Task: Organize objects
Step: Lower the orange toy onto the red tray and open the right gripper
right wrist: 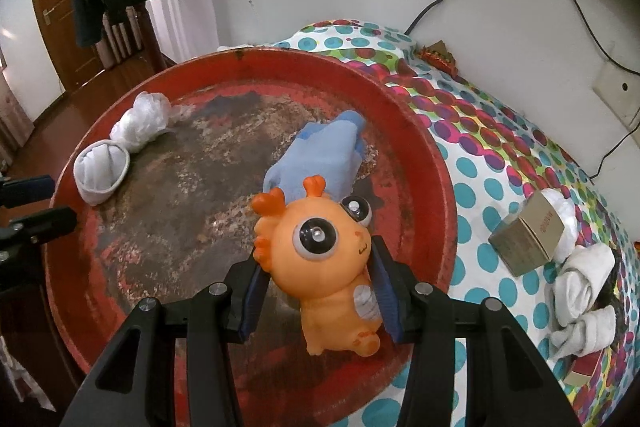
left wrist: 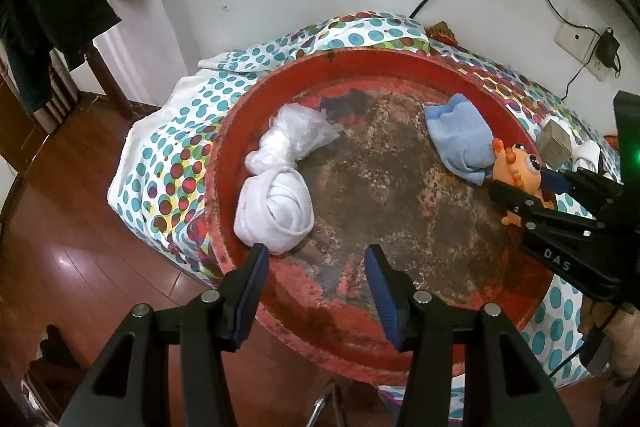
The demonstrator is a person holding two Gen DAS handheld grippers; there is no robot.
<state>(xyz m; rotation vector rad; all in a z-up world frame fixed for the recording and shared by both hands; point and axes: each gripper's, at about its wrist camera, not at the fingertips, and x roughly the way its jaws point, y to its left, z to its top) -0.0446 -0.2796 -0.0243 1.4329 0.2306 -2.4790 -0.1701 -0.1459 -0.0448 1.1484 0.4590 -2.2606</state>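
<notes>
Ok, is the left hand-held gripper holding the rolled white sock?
No, the left hand-held gripper is open and empty, with the rolled white sock lying on the red tray beyond its left finger.

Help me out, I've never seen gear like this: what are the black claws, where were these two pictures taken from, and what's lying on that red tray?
The black claws are two-finger grippers that a person holds, one in each hand. Each carries a camera looking out along its fingers, so one picture comes from the left gripper, the other from the right gripper. The left gripper is open and holds nothing. The right gripper is shut on an orange big-eyed toy above the worn red round tray. On the tray lie a rolled white sock, a crumpled clear plastic bag and a blue cloth. The tray rests on a polka-dot sheet, where a small cardboard box and more white socks lie.
</notes>
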